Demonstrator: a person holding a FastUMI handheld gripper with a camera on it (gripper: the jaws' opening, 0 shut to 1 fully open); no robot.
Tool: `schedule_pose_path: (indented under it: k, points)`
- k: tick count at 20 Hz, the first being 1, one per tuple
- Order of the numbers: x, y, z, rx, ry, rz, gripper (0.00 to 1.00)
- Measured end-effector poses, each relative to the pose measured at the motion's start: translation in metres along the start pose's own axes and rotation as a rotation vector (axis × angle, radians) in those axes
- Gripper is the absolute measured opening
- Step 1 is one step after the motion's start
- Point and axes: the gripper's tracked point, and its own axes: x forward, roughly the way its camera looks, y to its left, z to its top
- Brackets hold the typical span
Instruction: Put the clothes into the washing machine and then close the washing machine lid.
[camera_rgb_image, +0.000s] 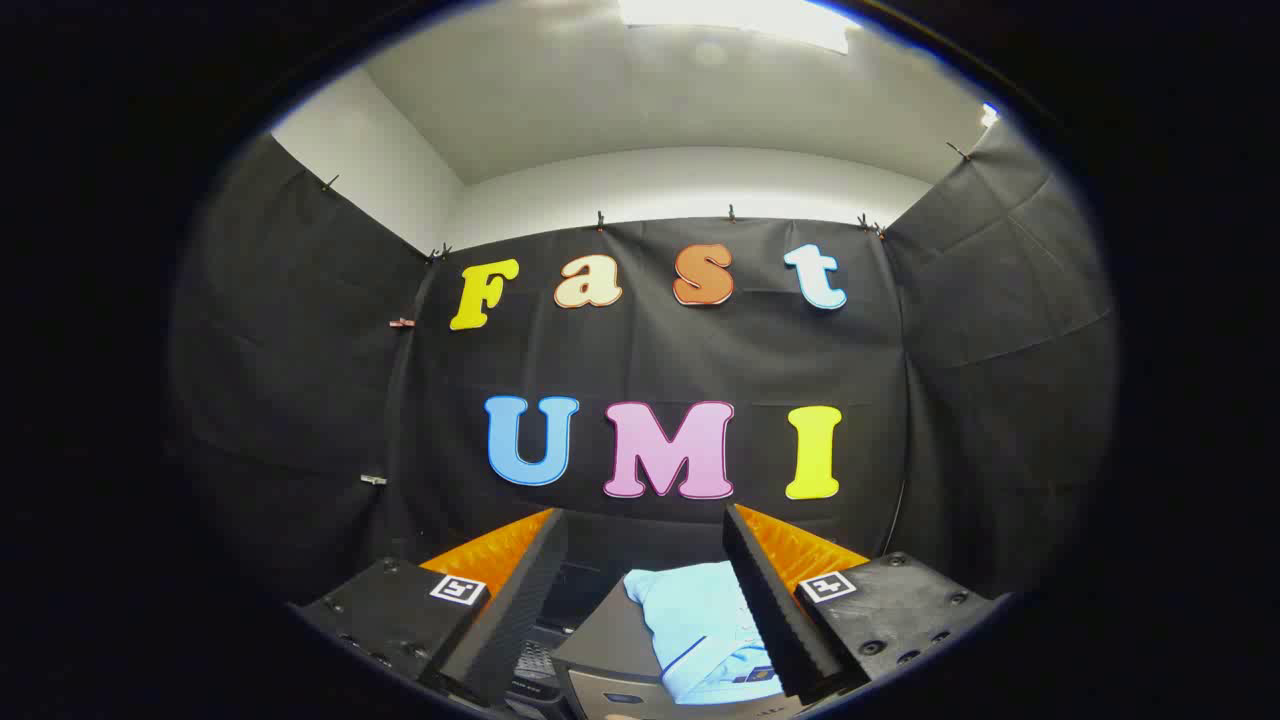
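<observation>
My gripper (645, 530) is open, its two orange-and-black fingers (500, 575) spread wide with nothing pressed between them. Below and between the fingers lies a light blue garment (700, 625) with a dark trim line. It rests on the dark grey top of a small washing machine (610, 640), close to the right finger. The garment's right part is hidden behind that finger. I cannot tell how the machine's lid stands.
Black cloth walls close the booth ahead and on both sides, with white wall and a ceiling light above. A dark surface with a small keypad-like panel (535, 662) shows low by the left finger.
</observation>
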Motion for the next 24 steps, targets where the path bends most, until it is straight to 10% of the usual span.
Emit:
schedule_pose_path:
  k: [24]
  points:
    - [0.012,-0.018,-0.016,-0.004,0.018,-0.033,0.98]
